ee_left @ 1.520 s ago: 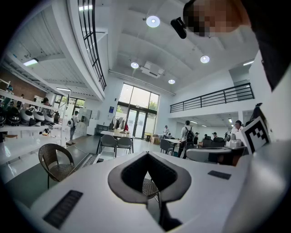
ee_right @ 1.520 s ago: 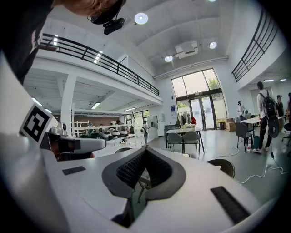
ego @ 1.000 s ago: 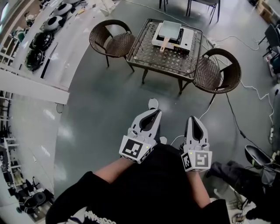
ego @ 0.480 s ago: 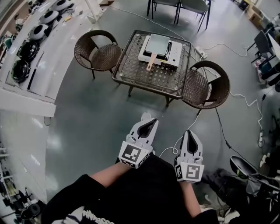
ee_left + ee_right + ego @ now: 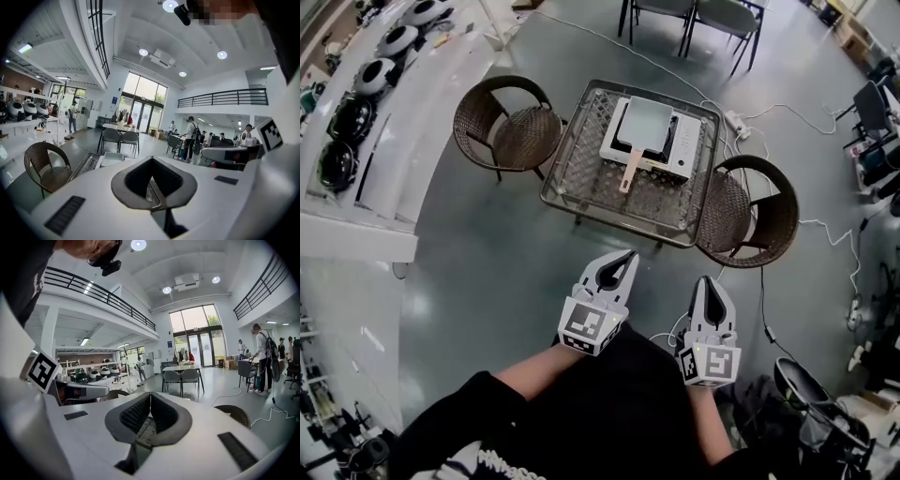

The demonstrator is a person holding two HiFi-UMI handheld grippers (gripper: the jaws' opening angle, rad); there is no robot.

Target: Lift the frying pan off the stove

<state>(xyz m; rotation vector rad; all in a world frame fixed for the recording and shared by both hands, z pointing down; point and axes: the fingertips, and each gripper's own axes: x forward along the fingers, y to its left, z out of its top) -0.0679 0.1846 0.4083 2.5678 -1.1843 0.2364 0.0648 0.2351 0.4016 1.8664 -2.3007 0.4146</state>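
The square grey frying pan (image 5: 645,122) with a wooden handle (image 5: 629,170) sits on the white stove (image 5: 684,150), which stands on the wicker-and-glass table (image 5: 591,183). Both grippers are held near my body, well short of the table. My left gripper (image 5: 622,256) is shut with nothing in it and points toward the table. My right gripper (image 5: 710,281) is also shut and empty. In the left gripper view the closed jaws (image 5: 151,159) face the pan and stove (image 5: 112,158) far ahead. The right gripper view shows the closed jaws (image 5: 150,394) only.
Two brown wicker chairs flank the table, one on the left (image 5: 502,127) and one on the right (image 5: 750,211). Cables (image 5: 769,281) trail over the grey floor at the right. A white counter with helmets (image 5: 366,103) runs along the left. People stand in the background (image 5: 190,136).
The table and pan have shifted lower in the head view and look closer. Both grippers stay shut and keep their place in front of my body.
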